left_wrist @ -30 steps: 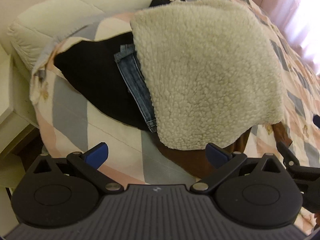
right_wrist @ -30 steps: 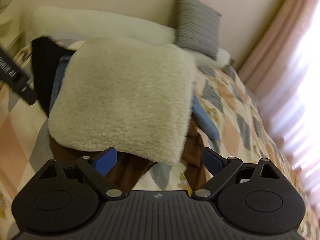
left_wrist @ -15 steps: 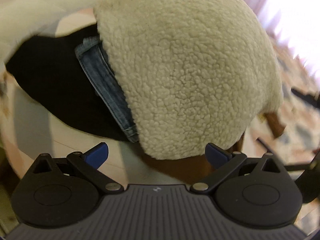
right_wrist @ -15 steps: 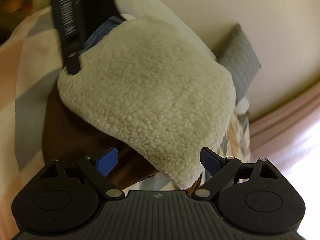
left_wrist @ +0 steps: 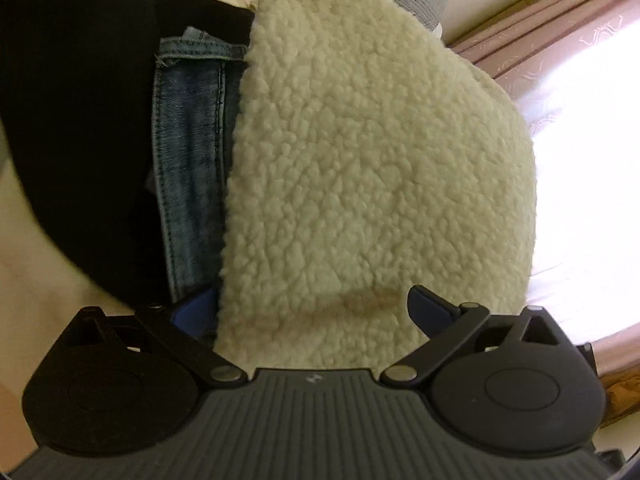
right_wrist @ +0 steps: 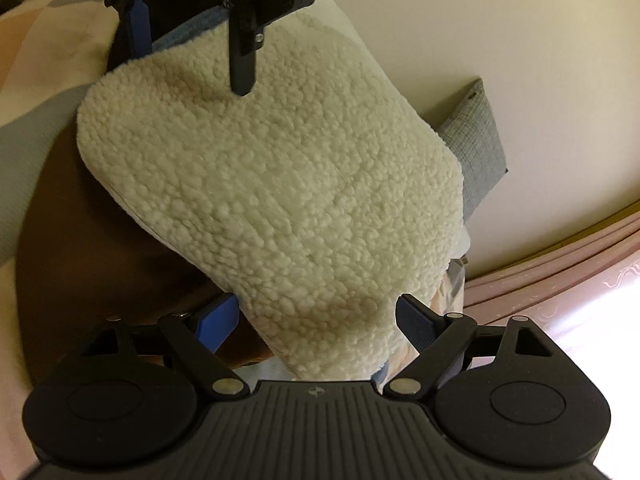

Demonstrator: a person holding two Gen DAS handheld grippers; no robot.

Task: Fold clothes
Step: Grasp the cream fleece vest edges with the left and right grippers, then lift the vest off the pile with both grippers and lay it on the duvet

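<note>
Both grippers are wide open and holding nothing, left gripper [left_wrist: 314, 308] and right gripper [right_wrist: 318, 316] each straddling a near corner of the fleece garment [left_wrist: 380, 160] on the bed, probably lining up a two-corner pinch to fold it.

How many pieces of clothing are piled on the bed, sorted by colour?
Cream fleece: 1
Blue denim: 1
Black garment: 1
Brown garment: 1
Total: 4
</note>
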